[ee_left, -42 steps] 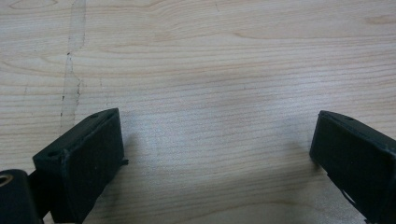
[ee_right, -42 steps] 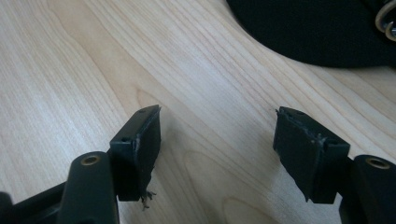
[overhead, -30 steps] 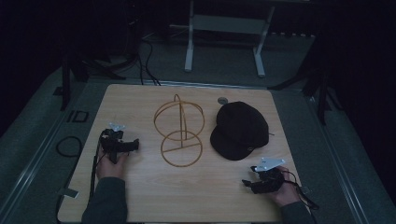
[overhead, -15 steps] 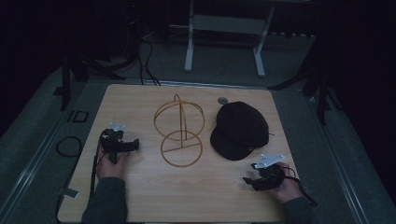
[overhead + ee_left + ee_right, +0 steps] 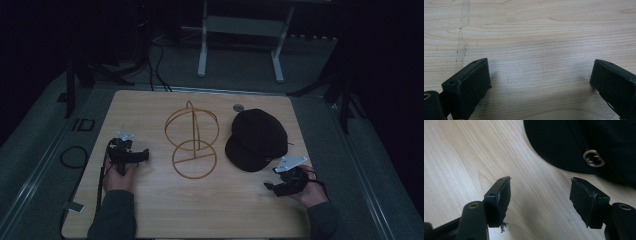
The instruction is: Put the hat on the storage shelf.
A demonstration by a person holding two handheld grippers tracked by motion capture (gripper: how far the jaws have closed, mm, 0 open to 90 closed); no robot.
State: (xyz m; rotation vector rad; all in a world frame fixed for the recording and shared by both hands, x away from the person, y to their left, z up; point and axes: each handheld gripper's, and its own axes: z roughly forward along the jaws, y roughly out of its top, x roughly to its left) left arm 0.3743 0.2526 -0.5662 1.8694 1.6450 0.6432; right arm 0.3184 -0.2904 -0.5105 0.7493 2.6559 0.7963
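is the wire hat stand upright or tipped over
Tipped over: the wire hat stand lies on its side on the table, beside the black cap.

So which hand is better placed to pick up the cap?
Right, probably. The right gripper sits just below the cap with open, empty jaws, while the left gripper is across the wire stand.

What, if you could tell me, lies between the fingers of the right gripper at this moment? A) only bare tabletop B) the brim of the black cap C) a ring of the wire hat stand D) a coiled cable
A: in the right gripper view the right gripper stands open over bare wooden table, and the black cap lies beyond its fingers, untouched.
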